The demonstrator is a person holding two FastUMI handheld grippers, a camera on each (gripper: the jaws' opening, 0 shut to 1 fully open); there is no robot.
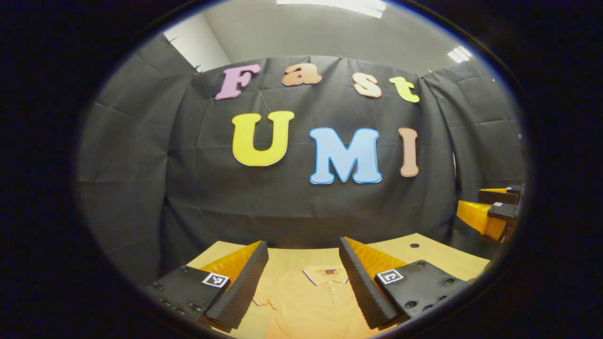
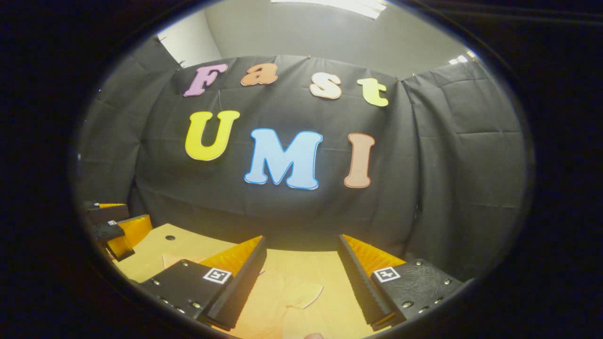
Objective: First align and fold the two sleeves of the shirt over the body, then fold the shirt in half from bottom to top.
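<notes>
The soft, light orange polo shirt (image 1: 306, 301), laid flat on the pale wooden table (image 1: 433, 256), is judged limp and best pinched at a sleeve (image 2: 301, 294) hem, while the left gripper (image 1: 304, 282) and right gripper (image 2: 301, 282) are held open above it, empty.
</notes>
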